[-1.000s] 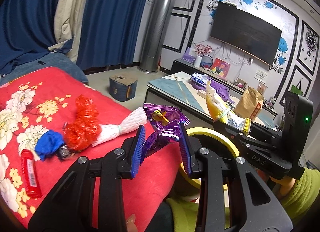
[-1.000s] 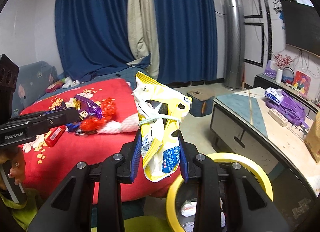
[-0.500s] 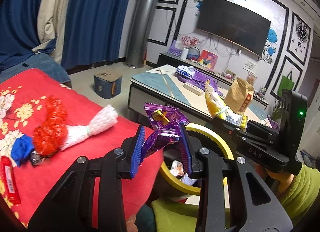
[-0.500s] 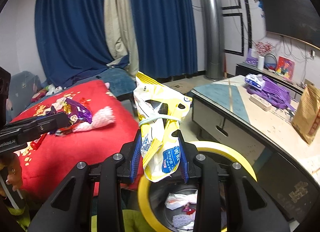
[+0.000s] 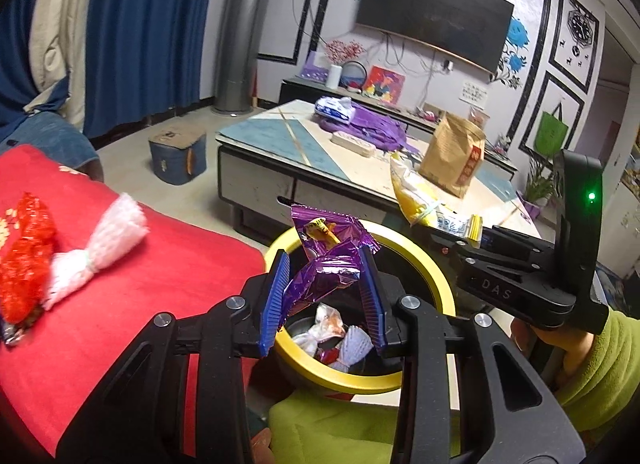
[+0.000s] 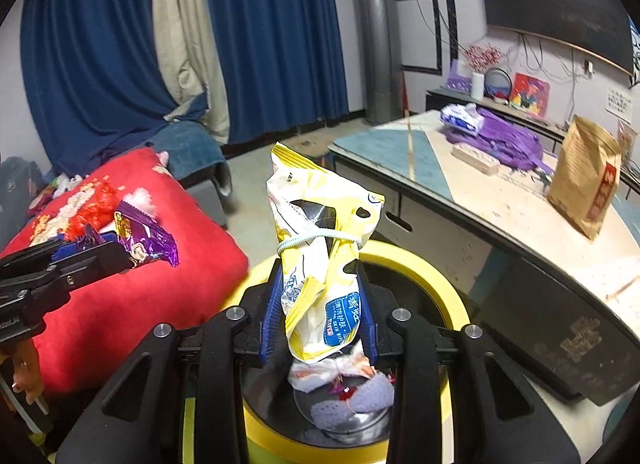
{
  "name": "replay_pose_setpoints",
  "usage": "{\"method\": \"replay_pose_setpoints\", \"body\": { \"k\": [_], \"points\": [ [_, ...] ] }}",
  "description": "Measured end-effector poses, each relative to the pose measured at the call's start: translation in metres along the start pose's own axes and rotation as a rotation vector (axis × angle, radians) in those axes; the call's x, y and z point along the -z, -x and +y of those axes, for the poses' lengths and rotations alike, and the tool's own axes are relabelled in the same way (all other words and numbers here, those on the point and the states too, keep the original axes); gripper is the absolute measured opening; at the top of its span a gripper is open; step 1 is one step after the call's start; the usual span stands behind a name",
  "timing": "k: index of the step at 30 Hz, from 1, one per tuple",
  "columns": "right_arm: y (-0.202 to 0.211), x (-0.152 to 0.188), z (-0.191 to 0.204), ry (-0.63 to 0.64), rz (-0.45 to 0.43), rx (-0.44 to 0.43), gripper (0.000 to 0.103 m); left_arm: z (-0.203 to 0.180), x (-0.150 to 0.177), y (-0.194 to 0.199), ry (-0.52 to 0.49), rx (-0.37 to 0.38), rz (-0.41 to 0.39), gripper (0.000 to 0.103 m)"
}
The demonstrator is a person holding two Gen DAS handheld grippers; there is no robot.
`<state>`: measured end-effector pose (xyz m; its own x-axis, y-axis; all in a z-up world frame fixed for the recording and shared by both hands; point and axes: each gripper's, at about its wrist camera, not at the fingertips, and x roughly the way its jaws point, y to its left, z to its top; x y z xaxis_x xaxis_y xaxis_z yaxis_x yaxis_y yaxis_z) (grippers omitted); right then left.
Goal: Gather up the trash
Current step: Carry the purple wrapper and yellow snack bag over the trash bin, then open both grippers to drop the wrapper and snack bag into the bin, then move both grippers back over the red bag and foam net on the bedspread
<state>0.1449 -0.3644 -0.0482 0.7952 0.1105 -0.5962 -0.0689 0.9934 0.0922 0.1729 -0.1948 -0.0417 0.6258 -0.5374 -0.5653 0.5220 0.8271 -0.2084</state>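
Holding both grippers over the yellow-rimmed bin [image 5: 416, 252], we see the left gripper [image 5: 324, 296] pinching a crumpled purple wrapper [image 5: 328, 260] between its blue pads [image 5: 274, 300], the wrapper's top sticking up above the fingers. We see the right gripper [image 6: 318, 312] clamped the same way on a yellow and white wipes packet [image 6: 320, 248], which stands upright between its pads [image 6: 270, 316] and is cinched around the middle by a pale elastic band [image 6: 316, 240]. From the right wrist view the packet's lower end hangs just above the bin's opening, and we can make out crumpled white and lilac scraps [image 6: 348, 388] already lying at the bottom. From the left wrist view we catch the right gripper from the side, its packet jutting over the far rim, with a hand in a green sleeve [image 5: 592, 368] behind it. Beside the bin, on the left, we see a red flowered blanket [image 5: 132, 264] carrying more litter: a red crinkly wrapper [image 5: 26, 256] touching a white foam net sleeve [image 5: 100, 244]. Past the bin stands a low coffee table [image 5: 280, 143] with a brown paper bag [image 5: 452, 159] and a purple bag [image 5: 372, 127] on top.
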Motion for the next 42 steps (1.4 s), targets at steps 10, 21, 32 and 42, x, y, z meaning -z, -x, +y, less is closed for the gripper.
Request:
{"method": "replay_pose_setpoints", "body": {
  "k": [10,21,32,42],
  "points": [
    [-0.021,0.017,-0.021,-0.071,0.115,0.024,0.033,-0.009,0.005,-0.039,-0.017,0.035,0.076,0.029],
    [-0.027,0.018,-0.033,-0.119,0.130,0.031,0.042,-0.008,0.012,-0.065,-0.011,0.048,0.157,0.030],
    [-0.015,0.012,-0.041,-0.148,0.075,0.076,0.060,0.001,0.012,-0.061,0.053,0.028,0.160,0.085],
    [0.015,-0.001,-0.015,-0.075,-0.080,0.037,0.072,0.016,0.002,-0.018,0.065,-0.096,0.030,0.092]
  ]
}}
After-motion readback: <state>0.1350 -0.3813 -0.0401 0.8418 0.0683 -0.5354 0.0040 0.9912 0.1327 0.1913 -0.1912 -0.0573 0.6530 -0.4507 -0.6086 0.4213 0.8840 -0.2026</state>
